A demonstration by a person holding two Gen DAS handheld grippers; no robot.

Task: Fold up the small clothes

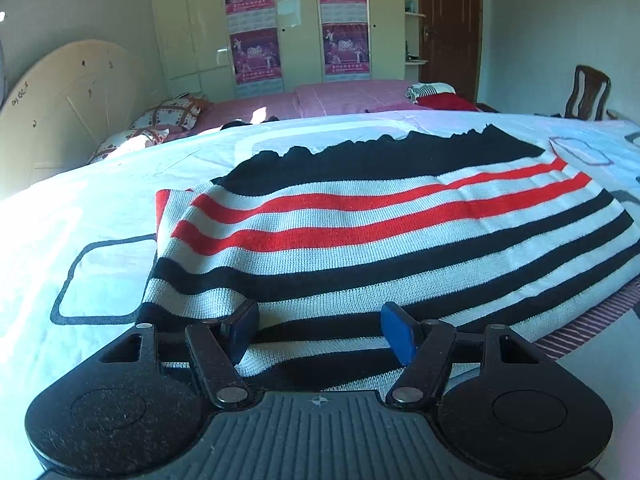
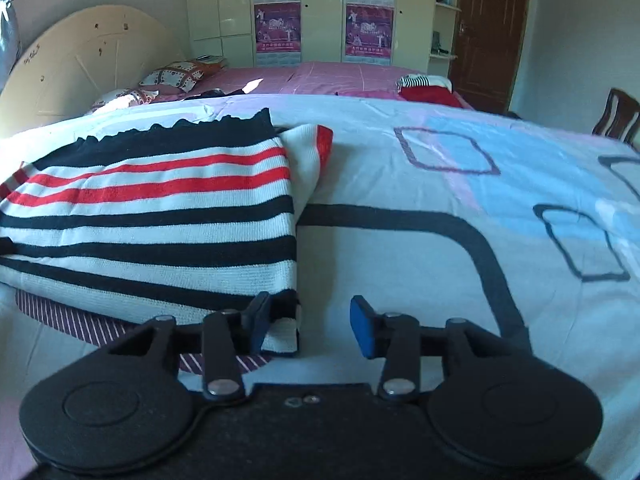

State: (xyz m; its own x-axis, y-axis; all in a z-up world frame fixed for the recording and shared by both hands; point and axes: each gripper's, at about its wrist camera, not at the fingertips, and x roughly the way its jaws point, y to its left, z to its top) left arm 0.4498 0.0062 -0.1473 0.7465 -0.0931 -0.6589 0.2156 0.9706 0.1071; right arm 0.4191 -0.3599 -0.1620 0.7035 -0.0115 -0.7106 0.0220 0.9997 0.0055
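Observation:
A knitted sweater (image 1: 360,232) with black, white and red stripes lies folded flat on the white sheet (image 1: 80,208), its scalloped black hem at the far side. My left gripper (image 1: 320,332) is open just above the sweater's near edge, its fingers apart and the cloth lying loose under them. In the right wrist view the sweater (image 2: 160,216) fills the left half, and a red-cuffed sleeve (image 2: 312,148) sticks out at its far right corner. My right gripper (image 2: 311,328) is open at the near right corner, which lies beside the left pad (image 2: 260,326) without being pinched.
A purple striped cloth (image 2: 80,320) peeks out under the sweater's near edge. The sheet (image 2: 440,280) carries black outlined squares. Beyond it are a pink bed (image 1: 320,100) with pillows (image 1: 172,114), a red garment pile (image 2: 428,92), a wardrobe (image 1: 296,20), a door and a chair (image 1: 588,94).

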